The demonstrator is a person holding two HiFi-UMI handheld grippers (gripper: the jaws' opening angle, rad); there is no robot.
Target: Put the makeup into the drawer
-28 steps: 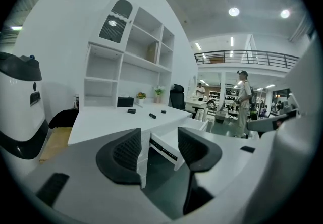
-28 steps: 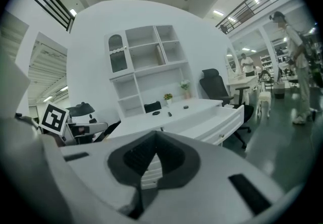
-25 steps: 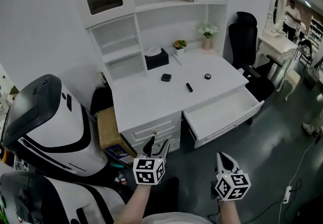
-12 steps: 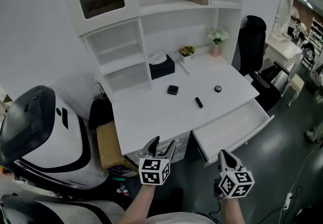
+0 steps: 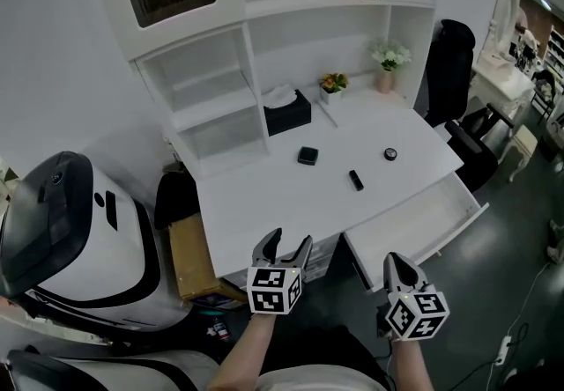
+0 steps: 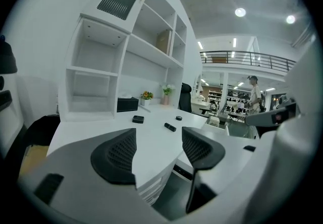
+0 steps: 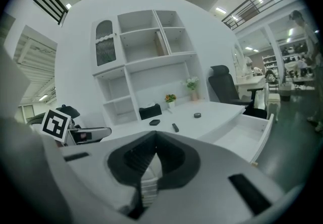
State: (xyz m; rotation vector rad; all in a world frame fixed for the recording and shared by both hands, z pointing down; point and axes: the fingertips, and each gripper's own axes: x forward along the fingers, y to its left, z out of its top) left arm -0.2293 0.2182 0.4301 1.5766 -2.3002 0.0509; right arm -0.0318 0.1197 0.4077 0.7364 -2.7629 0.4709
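Three black makeup items lie on the white desk [image 5: 264, 195]: a square compact [image 5: 307, 155], a lipstick tube [image 5: 355, 180] and a small round pot [image 5: 389, 153]. The drawer [image 5: 423, 217] at the desk's right front stands pulled open, with nothing visible inside. My left gripper [image 5: 288, 244] hangs in front of the desk's near edge; its jaws are opening with nothing between them. My right gripper [image 5: 395, 262] is shut and empty, just before the drawer front. The left gripper view shows the compact [image 6: 138, 119], tube [image 6: 170, 127] and pot [image 6: 178, 117] ahead, and the right gripper view shows the drawer [image 7: 242, 134].
A black tissue box [image 5: 286, 112] and two small flower pots [image 5: 333, 84] stand at the desk's back under white shelves. A large white machine [image 5: 70, 231] and a cardboard box [image 5: 189, 248] are at left. A black office chair [image 5: 454, 63] is at right. A person [image 6: 254, 92] stands far off.
Both grippers and my view have moved closer to the desk and drawer. The left jaws stand wider apart than before. The right jaws stay closed.
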